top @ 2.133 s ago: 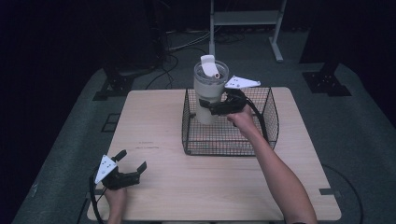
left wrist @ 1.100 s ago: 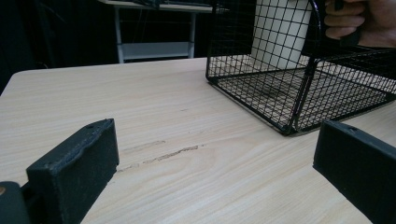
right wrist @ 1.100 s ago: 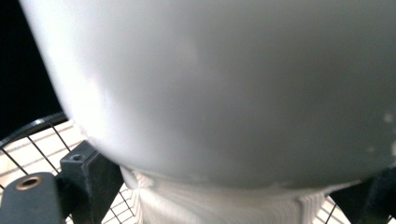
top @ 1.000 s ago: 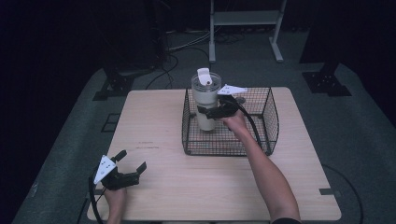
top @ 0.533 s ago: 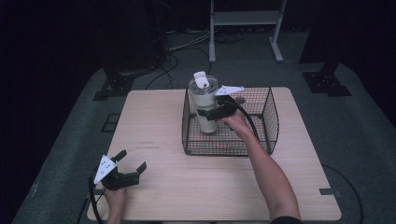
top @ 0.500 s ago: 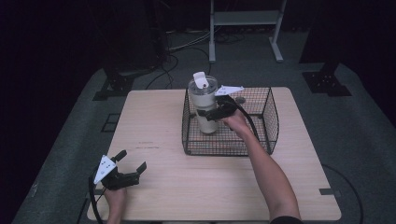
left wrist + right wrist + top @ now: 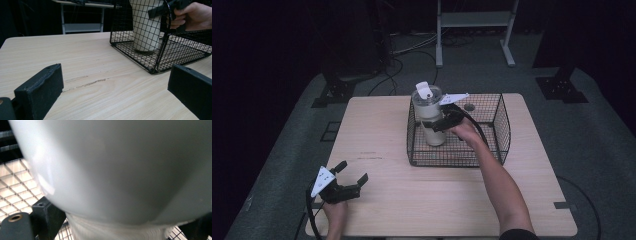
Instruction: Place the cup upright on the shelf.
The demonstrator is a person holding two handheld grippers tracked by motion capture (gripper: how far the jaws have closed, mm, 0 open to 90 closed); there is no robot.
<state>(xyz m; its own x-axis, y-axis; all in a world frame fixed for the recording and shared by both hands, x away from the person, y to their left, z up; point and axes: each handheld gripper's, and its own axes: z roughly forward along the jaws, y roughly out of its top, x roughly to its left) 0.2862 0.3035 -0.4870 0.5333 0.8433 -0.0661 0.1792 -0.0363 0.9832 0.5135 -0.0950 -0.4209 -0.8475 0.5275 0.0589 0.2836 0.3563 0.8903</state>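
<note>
Jaws lowered tumbler [image 7: 430, 117] into basket [image 7: 501, 131].

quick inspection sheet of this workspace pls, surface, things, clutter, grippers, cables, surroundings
surface: light wooden table, a faint scuff near its middle.
job's things: white tumbler upright inside a black wire basket, its base on the basket floor, lid flap raised.
clutter: nothing seen.
grippers: right gripper closed around the tumbler's body, reaching in over the basket rim; left gripper open, holding nothing, at the table's near left corner.
cables: a black cable trails from the left gripper off the near edge; more cables on the floor behind the table.
surroundings: dark room, grey carpet, a white frame stand beyond the table.
</note>
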